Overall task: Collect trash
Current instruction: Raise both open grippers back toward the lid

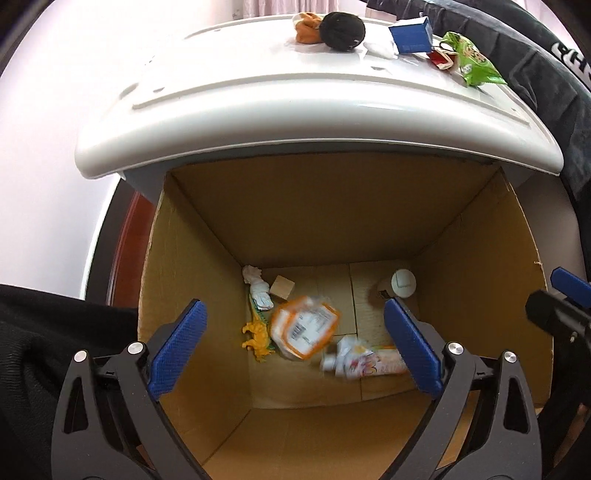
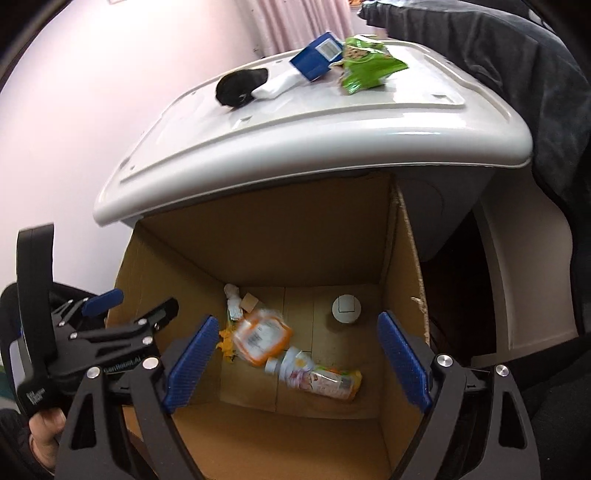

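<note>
Both tongs, left (image 1: 295, 343) and right (image 2: 295, 358), released, empty, poised over cardboard box (image 1: 480, 258): orange packet (image 1: 304, 326) blurred, likely mid-drop; green wrapper (image 1: 476, 61) remains on worktop (image 1: 258, 96).

You look into a plain tan corrugated cardboard box (image 1: 207, 236) where a blurred orange-and-white plastic pouch (image 1: 304, 326) shows a black barcode, beside a yellow toy figure (image 1: 256, 338), a white-capped bottle with an orange-and-pink label (image 2: 317, 376) and a white round lid (image 2: 346, 308). Above it, on the glossy white plastic counter (image 1: 258, 99), lie a black fuzzy ball (image 1: 343, 29), an orange crumpled lump (image 1: 306, 26), a blue carton (image 1: 410, 35) and a bright green snack bag (image 1: 476, 62). Your left gripper (image 1: 295, 349) and right gripper (image 2: 297, 369) have black frames and ribbed blue pads.
</note>
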Available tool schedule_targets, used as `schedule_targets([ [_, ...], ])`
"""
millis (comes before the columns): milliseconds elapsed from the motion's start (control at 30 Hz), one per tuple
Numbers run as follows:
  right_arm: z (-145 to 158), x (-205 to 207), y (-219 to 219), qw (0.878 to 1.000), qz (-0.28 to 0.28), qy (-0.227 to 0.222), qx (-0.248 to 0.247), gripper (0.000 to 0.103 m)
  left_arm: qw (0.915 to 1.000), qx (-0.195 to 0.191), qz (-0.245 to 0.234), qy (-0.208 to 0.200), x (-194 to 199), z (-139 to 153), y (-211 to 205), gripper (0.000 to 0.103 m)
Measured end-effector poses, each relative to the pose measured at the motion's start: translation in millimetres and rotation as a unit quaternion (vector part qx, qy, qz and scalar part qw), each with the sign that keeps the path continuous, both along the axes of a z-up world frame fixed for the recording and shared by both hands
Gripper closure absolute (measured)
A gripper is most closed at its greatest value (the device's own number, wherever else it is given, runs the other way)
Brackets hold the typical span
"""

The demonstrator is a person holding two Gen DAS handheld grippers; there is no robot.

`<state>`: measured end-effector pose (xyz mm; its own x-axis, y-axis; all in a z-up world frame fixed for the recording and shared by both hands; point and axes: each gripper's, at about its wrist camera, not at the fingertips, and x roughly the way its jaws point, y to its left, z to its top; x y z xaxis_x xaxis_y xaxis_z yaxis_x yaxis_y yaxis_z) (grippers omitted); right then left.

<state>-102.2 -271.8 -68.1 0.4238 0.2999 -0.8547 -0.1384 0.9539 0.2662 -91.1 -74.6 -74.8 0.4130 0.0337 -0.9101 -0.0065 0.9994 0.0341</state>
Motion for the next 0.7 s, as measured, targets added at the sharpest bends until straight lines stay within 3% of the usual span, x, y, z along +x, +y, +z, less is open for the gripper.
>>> schedule_targets([
  [333,3,4,-9,0.999,-0.03,0.003,0.022,0.016,0.9999,-0.01,0.004,-0.006,2,6,-1,0.009],
  [533,17,21,-16,0.998,-0.038,0.002,0.04,0.016,0.9994,-0.018,-0.005,-0.029,4,31,0,0.009],
  [700,45,53,-31,0.998,-0.047,-0.025,0.042,0.016,0.9977,-0.009,-0.02,-0.064,21,60,4,0.009],
])
